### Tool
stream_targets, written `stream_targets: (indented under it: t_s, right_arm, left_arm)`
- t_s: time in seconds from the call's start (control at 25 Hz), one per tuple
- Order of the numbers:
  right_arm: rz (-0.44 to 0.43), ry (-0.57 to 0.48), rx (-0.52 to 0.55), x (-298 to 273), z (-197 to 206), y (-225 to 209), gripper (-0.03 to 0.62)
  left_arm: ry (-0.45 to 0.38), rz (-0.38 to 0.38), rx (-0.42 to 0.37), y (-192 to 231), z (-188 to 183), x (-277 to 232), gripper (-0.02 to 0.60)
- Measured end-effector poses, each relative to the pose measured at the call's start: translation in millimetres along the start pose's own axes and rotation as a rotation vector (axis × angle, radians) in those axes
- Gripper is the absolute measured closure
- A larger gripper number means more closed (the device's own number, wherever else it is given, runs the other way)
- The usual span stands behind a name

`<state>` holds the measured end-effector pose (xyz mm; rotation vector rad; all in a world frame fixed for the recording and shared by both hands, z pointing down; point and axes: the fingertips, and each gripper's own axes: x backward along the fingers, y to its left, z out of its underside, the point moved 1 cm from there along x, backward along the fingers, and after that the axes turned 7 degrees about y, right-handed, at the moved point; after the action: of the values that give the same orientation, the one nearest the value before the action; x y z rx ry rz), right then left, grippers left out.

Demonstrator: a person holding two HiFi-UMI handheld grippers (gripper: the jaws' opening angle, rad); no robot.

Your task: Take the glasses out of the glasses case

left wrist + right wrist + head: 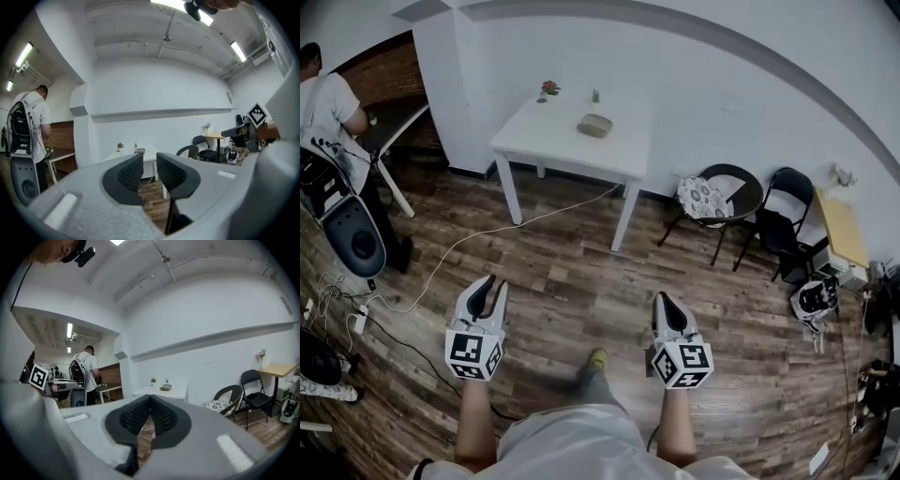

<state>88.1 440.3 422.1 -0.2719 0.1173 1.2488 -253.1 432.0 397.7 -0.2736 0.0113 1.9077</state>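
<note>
White table (572,147) carries the glasses case (594,125), seemingly closed, well apart from both grippers: nothing is done yet. The left gripper (494,284) has jaws slightly parted and empty; the right gripper (663,299) has them pressed together on nothing.

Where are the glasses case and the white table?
glasses case (594,125), head view, middle of its top.
white table (553,141), head view, bare tabletop left of the case.
</note>
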Motion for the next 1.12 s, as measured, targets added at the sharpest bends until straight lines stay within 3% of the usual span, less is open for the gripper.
stream_targets:
  t_s: [0.76,1.12]
  right_arm:
    - [-0.049,0.017,-0.005,-164.2,-59.2,-126.8,0.591]
    - [-0.053,0.016,-0.025,-207.8,-68.5,-157.7,0.591]
  left_arm:
    - [0.043,-0.038,-0.005,-4.2,-47.2,-200.4,0.482]
    - [0.05,-0.044,-0.009,-3.7,-55.7,-249.3,0.482]
